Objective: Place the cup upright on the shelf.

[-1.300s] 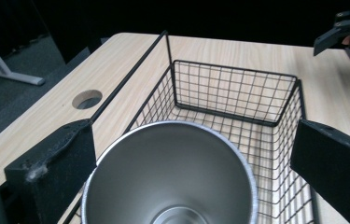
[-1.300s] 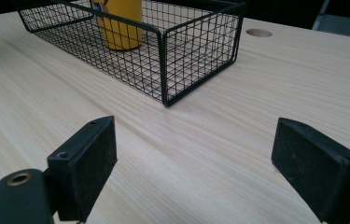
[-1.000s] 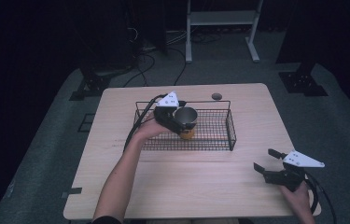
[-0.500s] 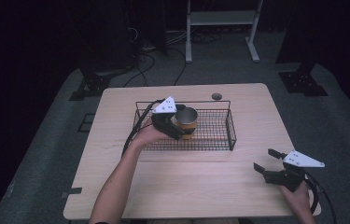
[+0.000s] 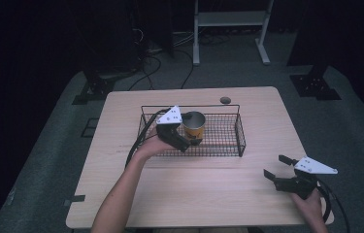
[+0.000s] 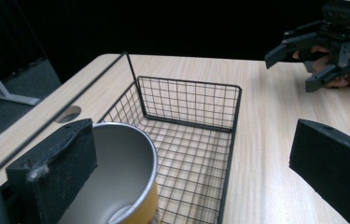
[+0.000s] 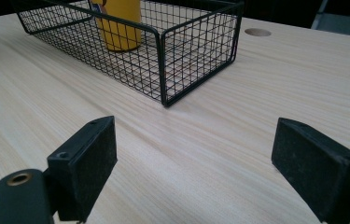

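Note:
A yellow cup (image 5: 194, 125) with a bare metal inside stands upright in the left half of a black wire basket (image 5: 238, 131) at the table's middle. My left gripper (image 5: 188, 141) reaches over the basket's near wall beside the cup, jaws open. In the left gripper view (image 6: 191, 154) the cup (image 6: 121, 163) sits just inside the left jaw, and the right jaw stands far off over the table outside the basket (image 6: 186, 84). My right gripper (image 5: 274, 166) rests open near the table's front right corner. From the right gripper view (image 7: 196, 154) the basket (image 7: 163, 60) and cup (image 7: 116, 23) lie ahead.
The light wooden table (image 5: 204, 194) has a round cable hole (image 5: 225, 100) behind the basket. The basket's right half holds nothing. Cables and a white stand (image 5: 228, 29) occupy the dark floor beyond. The right gripper (image 6: 290, 72) shows far off in the left gripper view.
The left gripper has drawn slightly lower and toward the near side of the basket, while the cup stays in place. The right gripper has not moved.

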The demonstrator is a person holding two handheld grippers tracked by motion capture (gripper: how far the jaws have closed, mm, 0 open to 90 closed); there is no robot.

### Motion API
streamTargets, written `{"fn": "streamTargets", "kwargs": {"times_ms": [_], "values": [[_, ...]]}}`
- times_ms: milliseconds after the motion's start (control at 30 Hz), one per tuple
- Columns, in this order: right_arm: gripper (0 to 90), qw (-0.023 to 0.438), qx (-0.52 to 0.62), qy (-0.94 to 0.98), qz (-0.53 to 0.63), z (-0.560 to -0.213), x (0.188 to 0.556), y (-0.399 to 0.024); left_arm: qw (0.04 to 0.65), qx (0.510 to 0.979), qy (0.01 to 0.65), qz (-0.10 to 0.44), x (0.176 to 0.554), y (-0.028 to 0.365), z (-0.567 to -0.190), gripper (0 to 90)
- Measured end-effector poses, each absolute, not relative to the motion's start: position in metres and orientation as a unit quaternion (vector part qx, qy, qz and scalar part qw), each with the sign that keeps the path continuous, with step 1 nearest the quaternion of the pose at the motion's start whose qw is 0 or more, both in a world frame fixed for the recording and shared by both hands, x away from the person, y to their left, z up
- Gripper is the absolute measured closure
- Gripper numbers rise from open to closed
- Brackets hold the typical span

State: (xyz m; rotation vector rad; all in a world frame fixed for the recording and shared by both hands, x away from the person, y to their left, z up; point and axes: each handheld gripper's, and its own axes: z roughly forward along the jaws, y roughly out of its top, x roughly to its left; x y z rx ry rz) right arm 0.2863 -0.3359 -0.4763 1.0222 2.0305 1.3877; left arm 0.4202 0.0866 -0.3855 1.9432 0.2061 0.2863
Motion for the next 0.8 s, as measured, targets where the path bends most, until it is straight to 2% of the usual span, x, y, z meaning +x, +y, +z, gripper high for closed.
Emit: {"fn": "streamTargets", "kwargs": {"times_ms": [800], "values": [[13.1,0.237,0.376,0.739,0.506,-0.476,0.286,-0.336,0.566,0.811,0.093,0.12,0.384,0.103,-0.399,0.0]]}}
